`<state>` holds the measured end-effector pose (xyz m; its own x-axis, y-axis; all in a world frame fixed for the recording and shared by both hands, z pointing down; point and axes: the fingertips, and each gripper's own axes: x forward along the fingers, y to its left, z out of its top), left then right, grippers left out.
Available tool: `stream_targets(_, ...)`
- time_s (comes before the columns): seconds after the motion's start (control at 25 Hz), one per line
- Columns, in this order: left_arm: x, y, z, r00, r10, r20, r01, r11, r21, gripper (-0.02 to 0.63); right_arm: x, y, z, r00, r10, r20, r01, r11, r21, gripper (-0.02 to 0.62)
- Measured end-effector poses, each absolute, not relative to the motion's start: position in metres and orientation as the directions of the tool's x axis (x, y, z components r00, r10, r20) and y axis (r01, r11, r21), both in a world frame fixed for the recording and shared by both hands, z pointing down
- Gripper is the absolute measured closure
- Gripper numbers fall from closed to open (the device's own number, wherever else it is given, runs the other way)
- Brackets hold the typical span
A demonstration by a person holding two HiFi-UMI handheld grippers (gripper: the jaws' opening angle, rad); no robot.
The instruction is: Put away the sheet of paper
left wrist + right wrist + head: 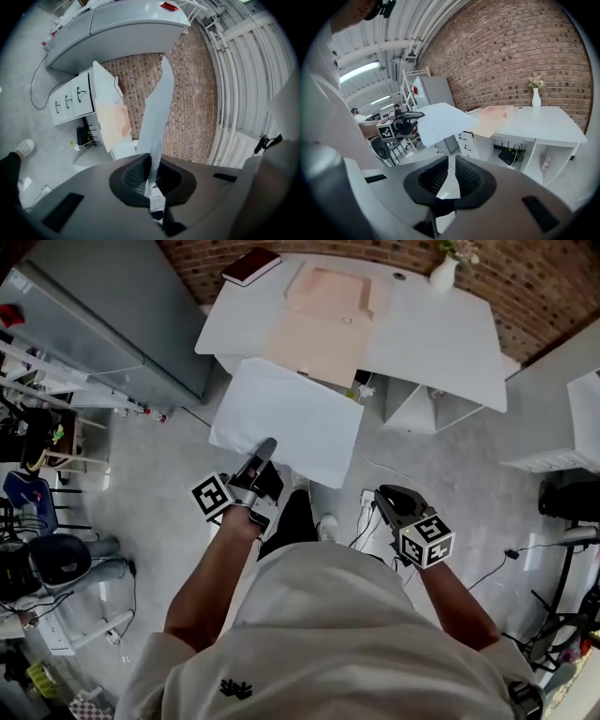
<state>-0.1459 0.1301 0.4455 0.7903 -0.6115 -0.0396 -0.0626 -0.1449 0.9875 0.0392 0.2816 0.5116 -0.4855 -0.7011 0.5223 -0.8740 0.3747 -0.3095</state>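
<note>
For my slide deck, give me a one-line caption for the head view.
Left tongs hold a sheet of paper before a white desk; right tongs empty.

Far: desk (441,334) against brick wall (562,277). On desk: book (251,265) at far left corner, vase (442,273) at far right, open folder (323,310) between them, flap reaching near edge. In air just before desk: sheet of paper (291,418), near edge in left gripper (267,446). Left of desk: cabinet (103,324). Near, right of left gripper: right gripper (384,494), apart from sheet of paper. Near left: chair (47,563).

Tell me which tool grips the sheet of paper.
The left tool, shut on the sheet of paper at its near edge; the right tool is empty.
</note>
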Motion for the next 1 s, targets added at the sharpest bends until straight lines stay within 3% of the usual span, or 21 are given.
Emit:
stream_targets(0.76, -0.097, -0.129, 0.483, 0.848, -0.518, -0.111, 0.078, -0.085, 0.993, 0.583, 0.054, 0.076, 0.471, -0.279, -0.766, 0.579, -0.959, 0.195, -0.204, 0.535)
stream_targets(1.0, -0.079, -0.172, 0.516, 0.852, -0.521, -0.050, 0.051, -0.012, 0.999, 0.583, 0.060, 0.051, 0.478, -0.260, -0.752, 0.605, -0.965, 0.186, -0.182, 0.535)
